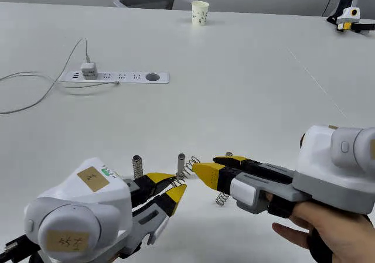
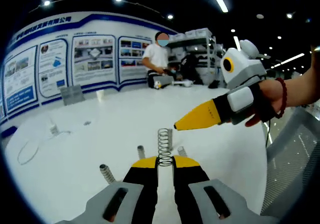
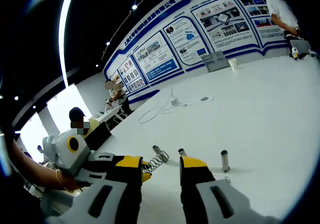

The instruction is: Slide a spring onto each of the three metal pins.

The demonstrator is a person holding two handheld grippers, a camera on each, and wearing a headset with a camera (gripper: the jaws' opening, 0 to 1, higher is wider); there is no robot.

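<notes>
On the white table (image 1: 234,87) the second spring looks to be in hand. The left gripper (image 2: 165,160) is clamped on a spring (image 2: 164,144) that stands up out of its jaw tips. The right gripper (image 3: 162,164) points in from the other side with its jaws apart and nothing in them. Of the pins, the left pin (image 1: 137,166) already wears a spring, while the middle pin (image 1: 181,163), just beside the held spring, is bare, as is a third pin (image 2: 181,150). A loose spring (image 1: 221,198) lies on the table under the right gripper. The next move probably calls for lining the coil's bore up over the bare middle pin, then lowering it straight.
</notes>
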